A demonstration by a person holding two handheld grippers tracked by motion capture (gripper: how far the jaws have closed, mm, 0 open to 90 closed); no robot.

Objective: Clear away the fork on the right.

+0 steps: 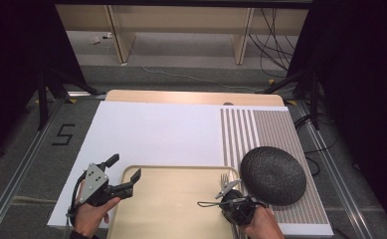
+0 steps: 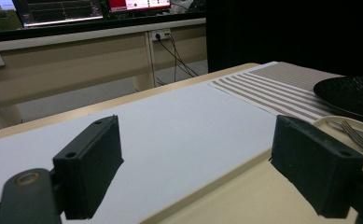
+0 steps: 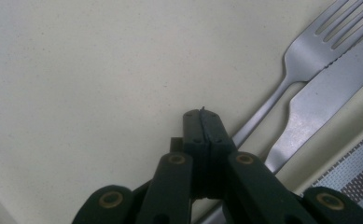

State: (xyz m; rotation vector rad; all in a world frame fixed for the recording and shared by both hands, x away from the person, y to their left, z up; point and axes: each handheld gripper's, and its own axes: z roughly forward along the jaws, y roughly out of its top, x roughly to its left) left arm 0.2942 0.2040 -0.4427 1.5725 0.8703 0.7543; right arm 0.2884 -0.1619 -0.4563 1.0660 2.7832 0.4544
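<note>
Tray (image 1: 171, 209) at lower centre; left gripper (image 1: 126, 174) jaws wide apart, empty; right gripper (image 3: 201, 122) jaws pressed together, empty, beside fork (image 3: 310, 51) and knife (image 3: 328, 88).

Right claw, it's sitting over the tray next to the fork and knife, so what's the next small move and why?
Probably open the right claw first. Its jaws are pressed together with nothing between them, hovering above the tray just beside the fork and knife. Shut like that it cannot take either piece, so it likely needs to open before shifting over the fork's handle, the nearer one.
</note>
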